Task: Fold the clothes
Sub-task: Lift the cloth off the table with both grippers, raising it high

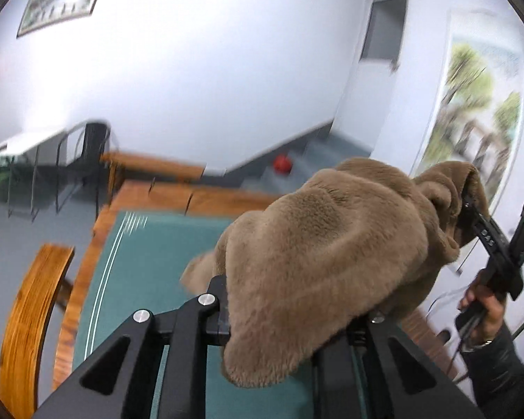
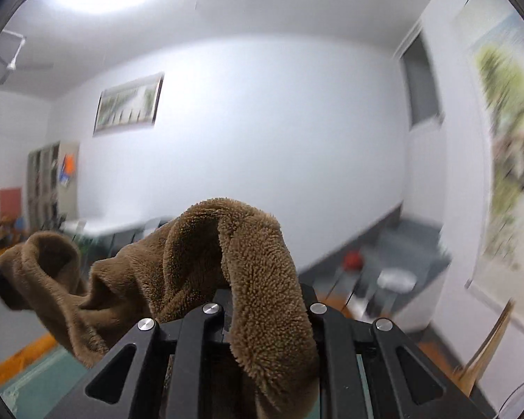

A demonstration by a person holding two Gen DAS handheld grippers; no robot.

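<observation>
— Over the green table top (image 1: 146, 262), at about three o'clock in my left wrist view, I have the brown fleece garment (image 1: 318, 265) hanging between both tools. My left gripper (image 1: 279, 328) is clenched on one edge of it; the pile spills over the tips, so I can't see the fingertips themselves, only the black linkage either side.

— And the other one?

— My right gripper (image 1: 466, 206) shows at three o'clock in that same view, its tip buried in a fold of the fleece. A hand (image 1: 485, 310) grips its handle below, and a dark sleeve (image 1: 503, 366) is cut off by the lens edge. From the right wrist view, the right gripper (image 2: 262, 314) is also clamped on the garment (image 2: 199, 262), cloth draped over the jaws and hiding where they meet.

— Where does the cloth run?

— From the right tool toward nine o'clock, where its far end bunches around something dark I can't make out. How much of it hangs below is hidden by the gripper bodies.

— The room?

— Blurred. A red ball (image 1: 283, 164) on the grey floor at twelve o'clock, a wooden chair back (image 1: 31, 317) at eight, framed pictures too smeared to read.
</observation>
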